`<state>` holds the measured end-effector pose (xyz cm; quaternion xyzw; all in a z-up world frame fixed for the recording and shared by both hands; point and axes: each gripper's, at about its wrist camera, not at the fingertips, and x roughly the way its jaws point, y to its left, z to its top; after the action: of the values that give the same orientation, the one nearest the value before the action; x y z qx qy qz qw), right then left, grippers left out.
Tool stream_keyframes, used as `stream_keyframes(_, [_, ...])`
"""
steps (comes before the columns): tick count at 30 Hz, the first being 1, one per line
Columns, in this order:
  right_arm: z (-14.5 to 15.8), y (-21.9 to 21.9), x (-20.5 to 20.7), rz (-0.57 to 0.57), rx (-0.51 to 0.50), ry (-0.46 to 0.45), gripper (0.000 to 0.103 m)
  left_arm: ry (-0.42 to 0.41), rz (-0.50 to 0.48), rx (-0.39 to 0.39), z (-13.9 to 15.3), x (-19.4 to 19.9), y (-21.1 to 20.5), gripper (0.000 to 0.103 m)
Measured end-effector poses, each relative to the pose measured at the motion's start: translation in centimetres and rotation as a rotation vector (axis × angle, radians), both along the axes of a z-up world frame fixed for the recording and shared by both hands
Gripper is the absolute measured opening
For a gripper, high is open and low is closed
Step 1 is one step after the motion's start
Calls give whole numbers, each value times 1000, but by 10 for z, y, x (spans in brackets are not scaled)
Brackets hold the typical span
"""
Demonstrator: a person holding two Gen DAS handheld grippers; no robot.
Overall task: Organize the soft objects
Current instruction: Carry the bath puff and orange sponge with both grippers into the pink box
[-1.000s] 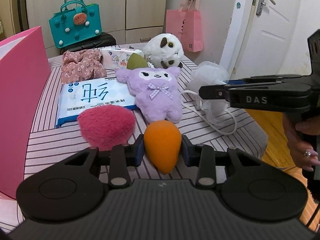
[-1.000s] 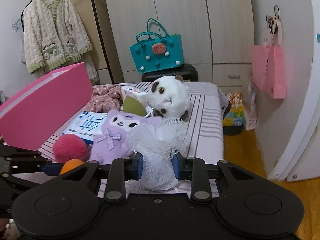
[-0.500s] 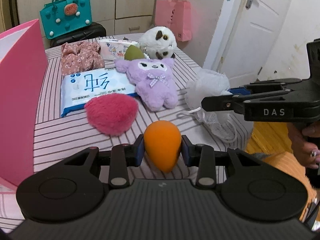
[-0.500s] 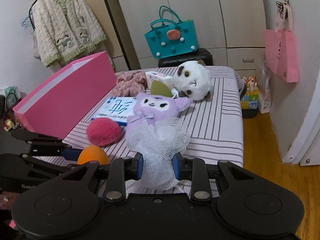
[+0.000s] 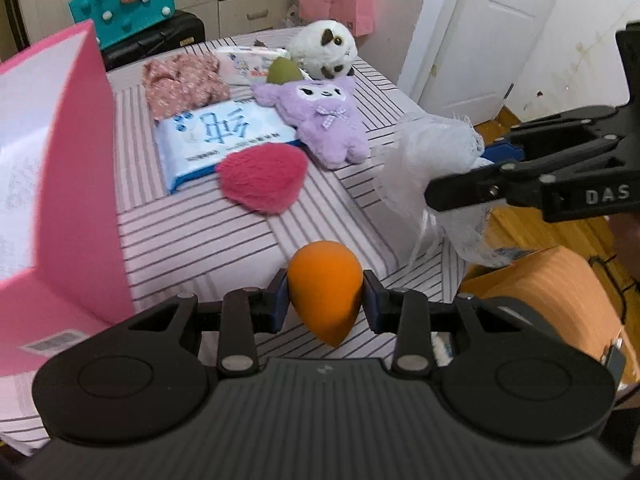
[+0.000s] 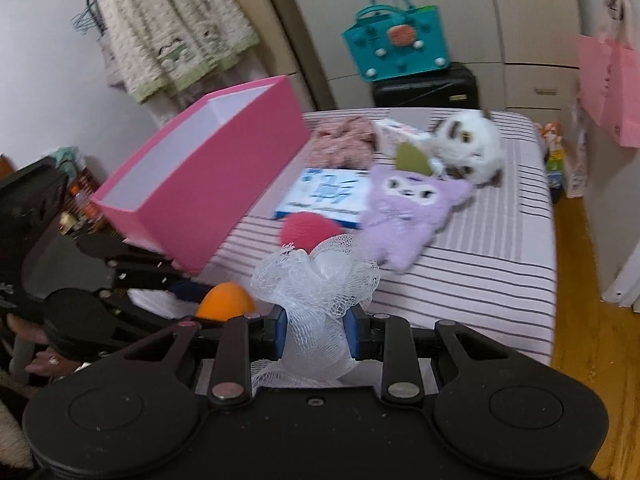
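Note:
My left gripper (image 5: 325,305) is shut on an orange egg-shaped sponge (image 5: 325,282), lifted above the near edge of the striped table (image 5: 192,236). My right gripper (image 6: 315,330) is shut on a white mesh bath pouf (image 6: 316,280), also off the table; the pouf (image 5: 432,160) shows at the right of the left wrist view. An open pink box (image 6: 208,164) stands at the table's left side. On the table lie a red fuzzy puff (image 5: 262,178), a purple plush (image 5: 320,120), a white plush owl (image 5: 324,46), a green sponge (image 5: 282,72), a wipes pack (image 5: 224,132) and a floral cloth (image 5: 180,86).
A small tissue pack (image 5: 248,62) lies at the table's far end. Behind it stand a teal bag (image 6: 394,44) on a black case (image 6: 424,88). A pink bag (image 6: 608,88) hangs at the right by a white door (image 5: 480,32). A sweater (image 6: 168,28) hangs at the left wall.
Both grippers have risen and drawn back from the table with their loads, and both views now look down more steeply. The pink box's open top has come into the right wrist view.

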<state>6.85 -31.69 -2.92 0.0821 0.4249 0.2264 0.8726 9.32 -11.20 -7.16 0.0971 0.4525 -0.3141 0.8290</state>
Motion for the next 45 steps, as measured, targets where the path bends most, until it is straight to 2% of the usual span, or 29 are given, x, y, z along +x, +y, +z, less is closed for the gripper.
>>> stream_keyframes(15, [39,60,-5,153,58,89,33,48,-23,70,47,-12,57,36])
stream_keyframes(21, [54,84,3,216,87,124,33,116,-26,77,61,-12,82,36])
stream_keyframes(29, [79,114,19,287,119,153,33,82,-17,50,95,-10,115,36])
stream_keyframes(32, [92,126,26,277,93,118,33,42,-8,30,110,-6,127,36])
stream_keyframes(39, [118,147,51,297,103,55,33,-72,48,-26,135,20,157,36])
stream_keyframes(41, [127,154,59,298,93,9,33,-93,58,-70,139,28,166,36])
stream_keyframes(43, [134,161,65,273,61,-58,33,-106,71,-152,141,37,180,36])
stream_keyframes(45, [139,169,72,257,13,-116,33,-112,77,-203,141,45,190,36])
